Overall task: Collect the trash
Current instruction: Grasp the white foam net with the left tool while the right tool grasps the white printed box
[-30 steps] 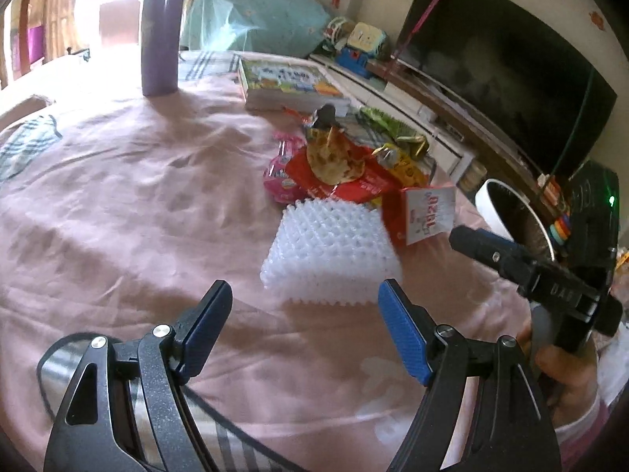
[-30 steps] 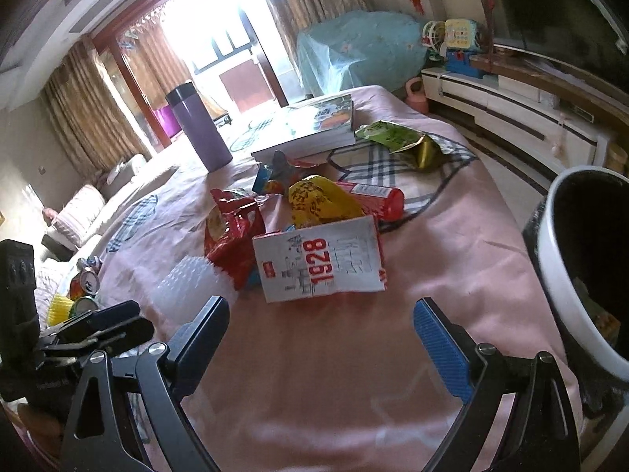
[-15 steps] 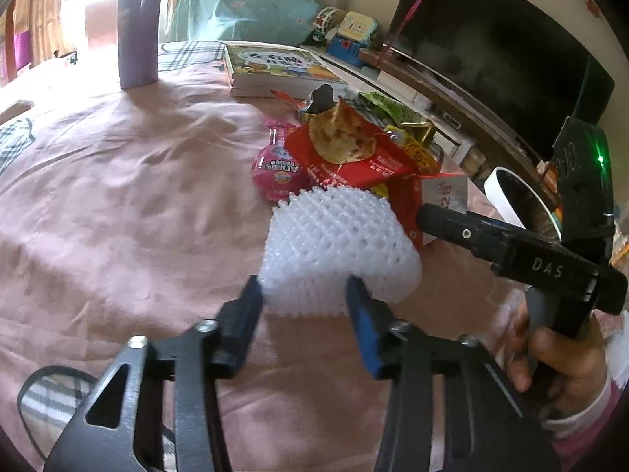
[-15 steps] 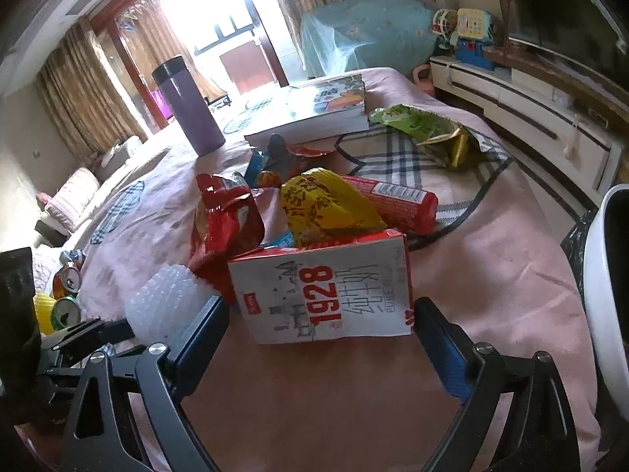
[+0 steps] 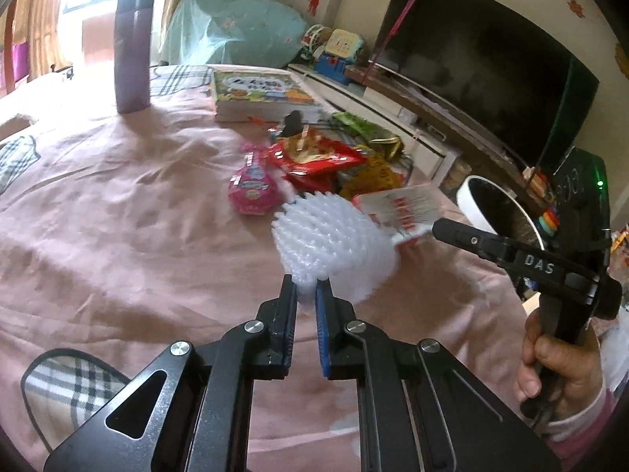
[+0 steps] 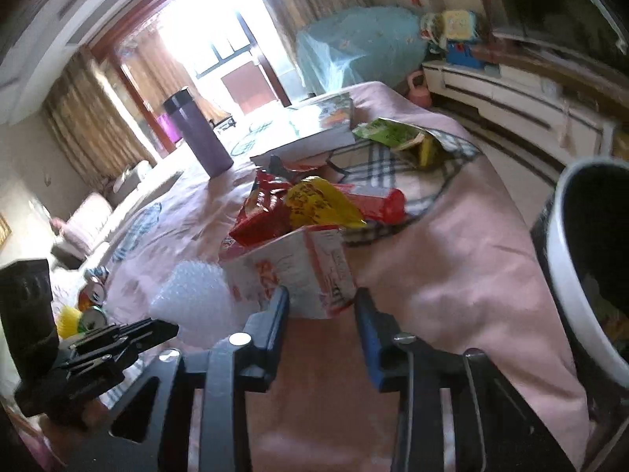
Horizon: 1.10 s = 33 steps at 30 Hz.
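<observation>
**Left claw pinching foam net, right claw straddling carton**

Count on the pink tablecloth: 1 white foam net, 1 red-and-white carton, 1 pink wrapper, 1 red snack bag, 1 yellow bag, 1 green bag, 1 red tube pack. Also 1 book, 1 purple flask, 1 white bin off the right edge of the table.

Foam net: just in front of the trash pile, touching the carton's near-left side. Long axis runs roughly left-right in the left wrist view, its near edge bunched between the pads. Blurred, can't tell if it's off the cloth.

Carton: long axis roughly left-right, tilted, printed face up. Its near edge sits between the right fingers.

Left gripper: jaws nearly together, clamped on the net's near edge. Points forward over the table toward the pile.

Right gripper: jaws at a medium gap either side of the carton; contact with the pads not clear. Its handle is gripped from below by the right hand, tool angled toward the carton.
</observation>
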{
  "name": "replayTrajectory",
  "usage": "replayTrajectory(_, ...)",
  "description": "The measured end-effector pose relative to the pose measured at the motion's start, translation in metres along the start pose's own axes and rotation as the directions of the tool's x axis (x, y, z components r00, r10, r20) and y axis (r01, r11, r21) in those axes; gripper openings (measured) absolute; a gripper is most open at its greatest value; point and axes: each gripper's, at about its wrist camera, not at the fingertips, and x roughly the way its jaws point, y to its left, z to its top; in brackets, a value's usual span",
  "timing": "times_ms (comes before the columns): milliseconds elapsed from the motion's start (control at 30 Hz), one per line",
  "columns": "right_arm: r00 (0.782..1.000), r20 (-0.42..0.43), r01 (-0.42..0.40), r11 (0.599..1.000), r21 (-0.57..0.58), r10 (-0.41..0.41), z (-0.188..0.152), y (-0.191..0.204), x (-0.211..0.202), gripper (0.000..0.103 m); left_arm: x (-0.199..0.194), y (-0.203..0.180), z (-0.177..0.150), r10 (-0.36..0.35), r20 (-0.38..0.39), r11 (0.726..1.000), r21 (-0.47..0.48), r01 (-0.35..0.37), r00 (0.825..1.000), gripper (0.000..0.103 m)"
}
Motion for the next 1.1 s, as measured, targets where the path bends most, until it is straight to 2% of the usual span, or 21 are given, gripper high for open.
replayTrajectory(33, 1.0, 0.005, 0.007, 1.0, 0.007, -0.007, -0.001, -0.004, -0.004, 0.024, -0.001, -0.004, 0.0, 0.0, 0.005, 1.0, 0.008, 0.0, 1.0, 0.008)
replayTrajectory(167, 1.0, -0.001, 0.022, 0.999, 0.032, -0.022, -0.007, -0.018, -0.009, 0.015, -0.006, -0.015, 0.0, -0.005, 0.018, 1.0, 0.025, 0.005, 1.0, 0.008)
replayTrajectory(200, 1.0, -0.004, 0.023, 0.999, 0.033, -0.023, -0.007, -0.019, -0.01, 0.015, -0.008, -0.015, -0.001, 0.0, 0.02, 1.0, 0.026, -0.001, 1.0, 0.008)
replayTrajectory(267, 1.0, -0.006, 0.018, 0.999, 0.031, -0.018, -0.008, -0.019, -0.011, 0.021, -0.011, -0.013, -0.002, 0.008, 0.025, 1.0, 0.021, -0.009, 1.0, 0.008)
replayTrajectory(300, 1.0, -0.008, 0.013, 0.999, 0.031, -0.013, -0.006, -0.019, -0.01, 0.034, -0.012, -0.009, -0.003, 0.015, 0.027, 1.0, 0.013, -0.015, 1.0, 0.008)
replayTrajectory(333, 1.0, -0.007, 0.012, 0.999, 0.03, -0.012, -0.005, -0.018, -0.009, 0.062, -0.014, -0.006, -0.004, 0.021, 0.028, 1.0, 0.005, -0.021, 0.999, 0.008)
replayTrajectory(400, 1.0, 0.01, 0.019, 1.0, 0.019, -0.02, -0.004, -0.015, -0.008, 0.091, -0.017, 0.004, -0.005, 0.037, 0.032, 0.999, -0.016, -0.036, 0.999, 0.008)
replayTrajectory(467, 0.999, 0.017, 0.037, 0.999, -0.015, -0.037, 0.0, -0.007, -0.004, 0.092, -0.02, 0.015, -0.005, 0.05, 0.037, 0.998, -0.035, -0.048, 0.998, 0.008)
replayTrajectory(600, 0.997, -0.045, 0.059, 0.991, -0.119, -0.065, 0.008, 0.014, 0.021, 0.095, -0.023, 0.033, -0.005, 0.063, 0.04, 0.995, -0.079, -0.059, 0.997, 0.008)
replayTrajectory(767, 0.986, -0.104, 0.111, 0.974, -0.197, -0.134, 0.007, 0.028, 0.053, 0.096, -0.024, 0.034, -0.005, 0.053, 0.048, 0.995, -0.082, -0.049, 0.997, 0.008)
replayTrajectory(800, 0.984, -0.108, 0.117, 0.974, -0.193, -0.139, 0.006, 0.028, 0.056, 0.095, -0.024, 0.031, -0.005, 0.051, 0.05, 0.996, -0.075, -0.047, 0.997, 0.008)
replayTrajectory(833, 0.985, -0.104, 0.117, 0.977, -0.179, -0.137, 0.006, 0.025, 0.058, 0.09, -0.025, 0.029, -0.005, 0.047, 0.052, 0.997, -0.071, -0.044, 0.998, 0.008)
replayTrajectory(1100, 0.996, -0.001, 0.09, 0.992, -0.089, -0.09, 0.004, 0.003, 0.01, 0.089, -0.019, -0.001, 0.003, -0.009, 0.047, 1.0, -0.028, 0.011, 0.999, 0.008)
